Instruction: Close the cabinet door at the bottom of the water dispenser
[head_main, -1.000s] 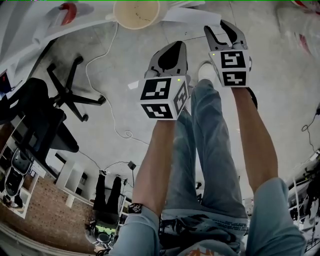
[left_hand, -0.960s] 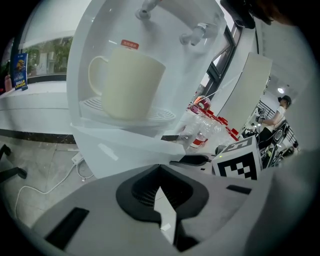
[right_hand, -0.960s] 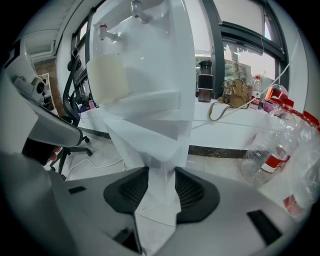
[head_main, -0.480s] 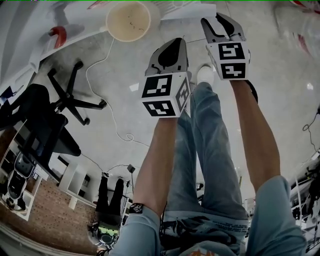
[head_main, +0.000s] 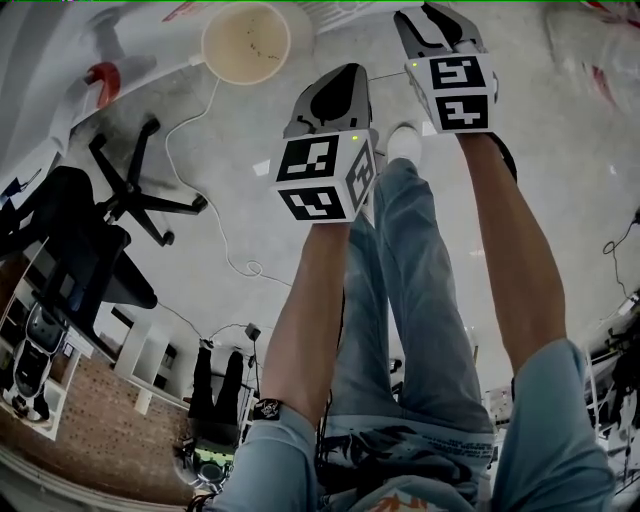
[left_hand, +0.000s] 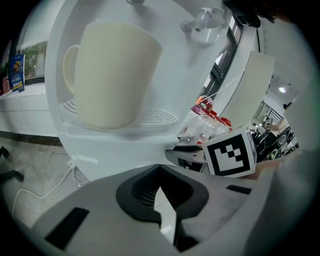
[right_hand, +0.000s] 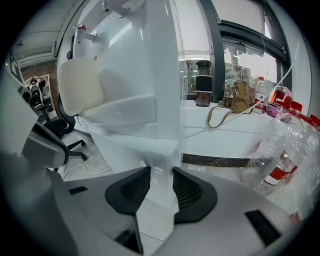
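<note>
The white water dispenser (right_hand: 150, 60) fills your view, with its cabinet door (right_hand: 125, 145) low on the front, under the tray where a cream mug (left_hand: 112, 75) stands. Your right claw (right_hand: 160, 180) has just been narrowing and stands half wide; only the dispenser's corner shows through the gap. Your left claw (left_hand: 160, 175) is pinched together, empty.

The grey concrete floor (head_main: 230, 130) fills the head view, with a black office chair (head_main: 90, 250) standing on its star base at the left and a white cable (head_main: 240, 268) snaking across the floor beside it. In the upper left of the left gripper view, the water dispenser's (right_hand: 150, 60) drip tray (left_hand: 155, 119) carries a cream mug (left_hand: 112, 70), upright. Right of centre in the right gripper view, a white counter (right_hand: 220, 131) holds a dark flask (right_hand: 202, 90) and a tan pouch (right_hand: 236, 100).
</note>
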